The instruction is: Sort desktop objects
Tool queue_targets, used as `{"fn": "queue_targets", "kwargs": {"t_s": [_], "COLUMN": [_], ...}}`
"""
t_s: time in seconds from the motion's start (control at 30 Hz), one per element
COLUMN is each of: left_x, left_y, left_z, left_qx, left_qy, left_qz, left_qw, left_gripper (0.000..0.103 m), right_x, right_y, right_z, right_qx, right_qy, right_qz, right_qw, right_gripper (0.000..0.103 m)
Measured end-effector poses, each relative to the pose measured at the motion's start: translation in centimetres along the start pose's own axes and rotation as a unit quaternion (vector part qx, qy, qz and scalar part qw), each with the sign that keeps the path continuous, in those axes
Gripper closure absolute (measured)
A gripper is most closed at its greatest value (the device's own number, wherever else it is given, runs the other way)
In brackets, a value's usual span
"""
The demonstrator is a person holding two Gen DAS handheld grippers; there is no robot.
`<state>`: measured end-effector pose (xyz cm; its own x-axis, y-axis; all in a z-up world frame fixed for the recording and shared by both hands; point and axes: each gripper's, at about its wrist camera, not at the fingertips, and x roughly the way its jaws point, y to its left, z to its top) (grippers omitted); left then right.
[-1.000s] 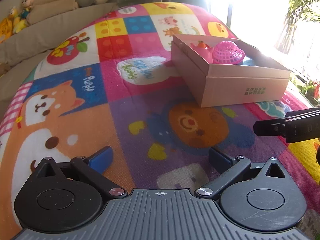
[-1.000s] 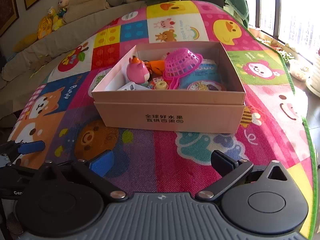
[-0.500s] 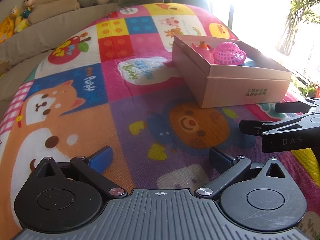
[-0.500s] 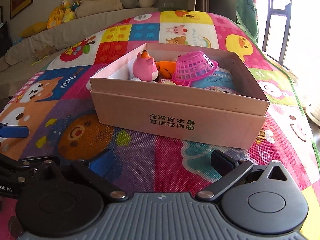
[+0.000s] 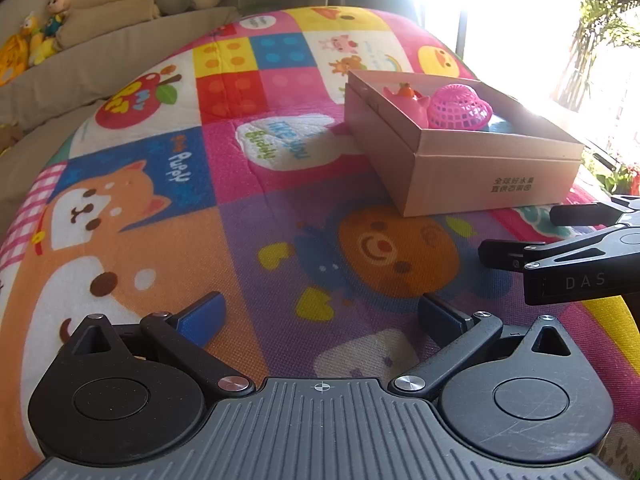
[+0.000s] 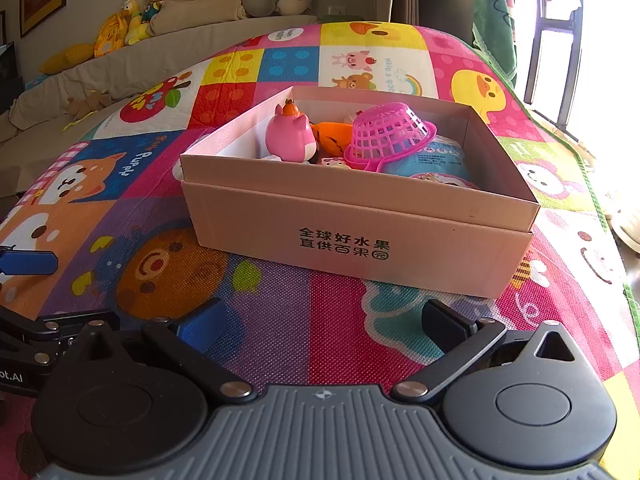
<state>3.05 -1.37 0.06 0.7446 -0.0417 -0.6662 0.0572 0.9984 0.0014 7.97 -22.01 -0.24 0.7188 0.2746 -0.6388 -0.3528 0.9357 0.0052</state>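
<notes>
A tan cardboard box rests on the colourful play mat. Inside it lie a pink animal toy, an orange toy, a pink mesh strainer and a blue packet. My right gripper hovers open and empty just in front of the box. My left gripper stands open and empty over the mat, left of the box. In the left wrist view the right gripper's fingers enter from the right edge.
A beige sofa with plush toys and cushions lines the back. Bright windows and plants sit to the right. The mat carries only the box. The left gripper's blue finger shows at the left edge.
My right gripper has dropped lower and drawn closer to the box. In the left wrist view its fingers have come further in from the right. The left gripper has barely moved.
</notes>
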Motion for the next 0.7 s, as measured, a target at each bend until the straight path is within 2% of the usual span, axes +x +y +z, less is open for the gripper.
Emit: {"fn": "queue_targets", "kwargs": {"t_s": [0.7], "left_x": [0.16], "left_y": [-0.1], "left_z": [0.12], "left_qx": [0.0], "left_qy": [0.002], "left_qz": [0.0], "left_qw": [1.0], "left_gripper": [0.0], "right_x": [0.04], "right_y": [-0.13], "right_z": [0.02], "right_qx": [0.002], "right_qy": [-0.001], "right_qz": [0.001], "right_qw": [1.0], "right_gripper": [0.0]}}
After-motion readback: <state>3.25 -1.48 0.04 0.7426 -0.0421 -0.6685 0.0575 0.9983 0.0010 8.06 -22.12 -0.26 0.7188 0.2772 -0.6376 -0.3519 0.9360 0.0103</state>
